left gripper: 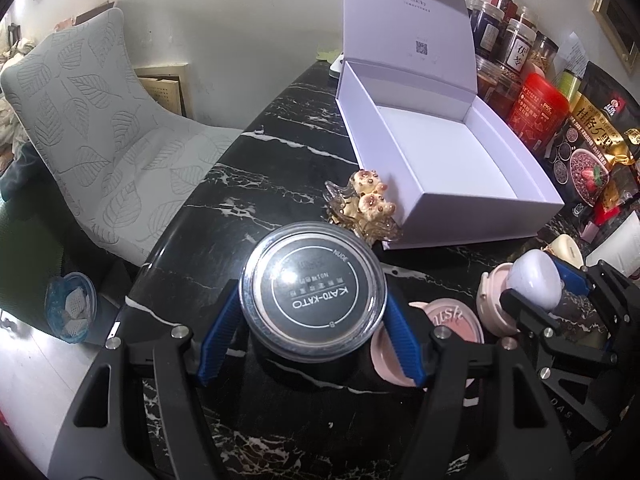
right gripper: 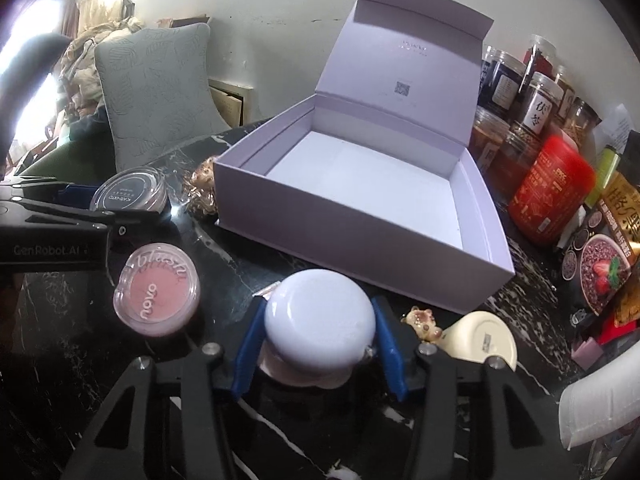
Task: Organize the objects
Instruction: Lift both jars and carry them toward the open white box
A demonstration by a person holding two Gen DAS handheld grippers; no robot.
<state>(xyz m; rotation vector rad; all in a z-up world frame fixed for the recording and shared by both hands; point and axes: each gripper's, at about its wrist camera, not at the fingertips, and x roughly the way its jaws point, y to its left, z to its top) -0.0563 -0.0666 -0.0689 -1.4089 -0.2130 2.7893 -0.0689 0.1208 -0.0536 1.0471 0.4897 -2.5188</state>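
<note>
Leaf-patterned grey cushion [left gripper: 96, 128], clear-lidded jars [right gripper: 520, 108] by the wall, red canister [left gripper: 538, 112], cereal pouch [left gripper: 592, 148]

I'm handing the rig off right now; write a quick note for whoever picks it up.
Left gripper: closed on the KATO-KATO powder jar.
Right gripper: shut on the white-lidded jar.
On the black marble table: novo blush compact, gold hair clip, cream case.
White gift box: lid up, nothing inside.
Done: two jars gripped. Left: everything still needs boxing.

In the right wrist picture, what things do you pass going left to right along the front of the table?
Pink blush pot → white-capped jar in the right tool → little bear charm → cream dish.
</note>
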